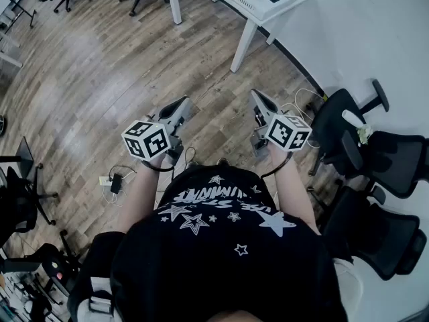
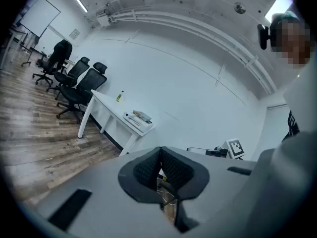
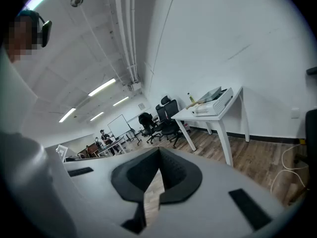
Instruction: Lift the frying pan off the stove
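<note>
– Grippers, how do they stand?
– Left gripper (image 1: 182, 107) and right gripper (image 1: 260, 100) sit mid-frame, each with its jaws pressed together on nothing.
– Around them?
– Wooden floor (image 1: 87, 79) beneath, white table (image 1: 242, 45) at top centre, black office chairs (image 1: 395, 163) at the right edge.
– Frying pan?
– No view shows it.

frying pan: can't spot it in any of the three views tbh
stove: same, not in shot anywhere
left gripper (image 1: 185, 104): jaws pressed together, nothing between them, held out in front of the person's waist over the wood floor (image 1: 94, 79)
right gripper (image 1: 259, 98): same deal, jaws together and empty, level with the left one, apart from it
</note>
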